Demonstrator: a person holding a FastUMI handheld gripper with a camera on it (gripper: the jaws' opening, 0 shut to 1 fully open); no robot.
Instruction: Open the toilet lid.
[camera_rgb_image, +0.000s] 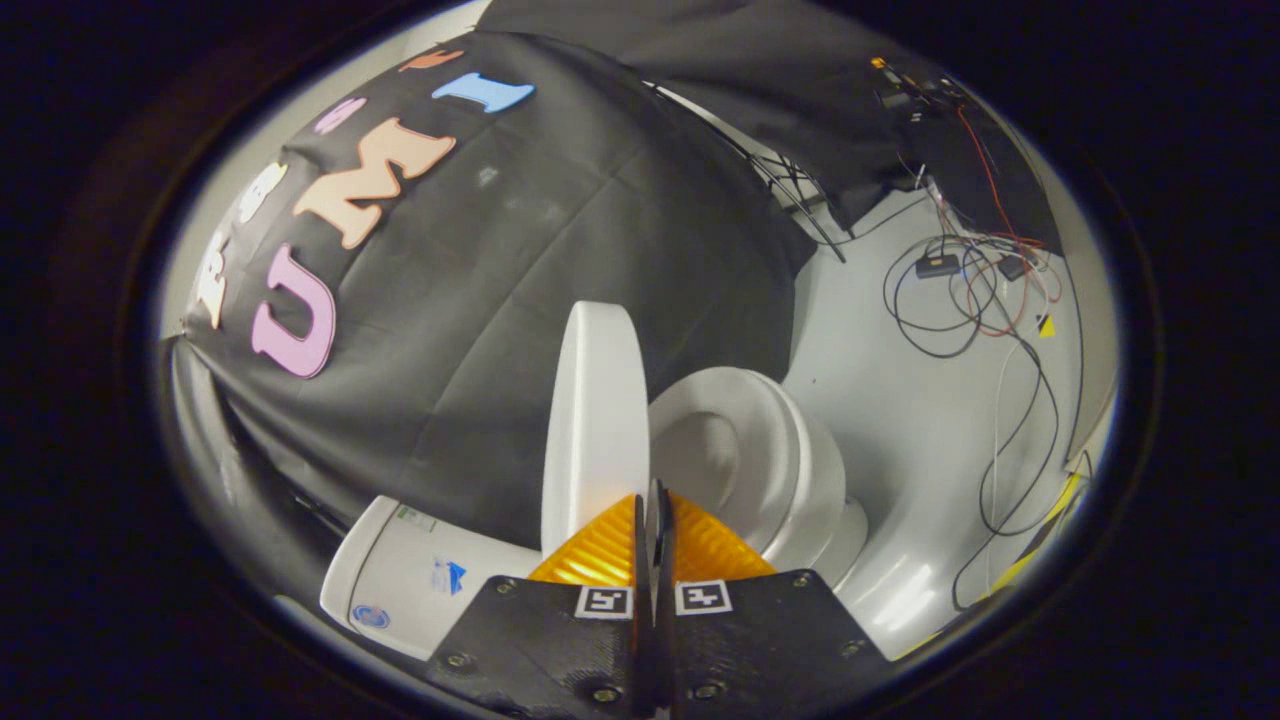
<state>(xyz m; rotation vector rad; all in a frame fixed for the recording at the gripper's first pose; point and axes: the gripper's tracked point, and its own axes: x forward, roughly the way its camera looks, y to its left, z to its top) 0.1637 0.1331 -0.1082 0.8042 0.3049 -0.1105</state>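
claw (650, 500) closed, beside raised toilet lid (595, 420)

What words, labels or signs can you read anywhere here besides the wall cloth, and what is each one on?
Nothing is readable.
Toilet tank: a blue sticker, a round sticker and a small pale label, all too blurred.
Gripper, fingers closed together by the raised toilet lid: two square black-and-white markers, patterns only, no text.

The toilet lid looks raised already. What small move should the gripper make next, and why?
Probably draw the gripper straight back, away from the toilet. The lid already stands up off the seat, near the tank, with the bowl open. The fingers are closed together just below the lid's edge and seem to hold nothing, so nothing appears left to lift.
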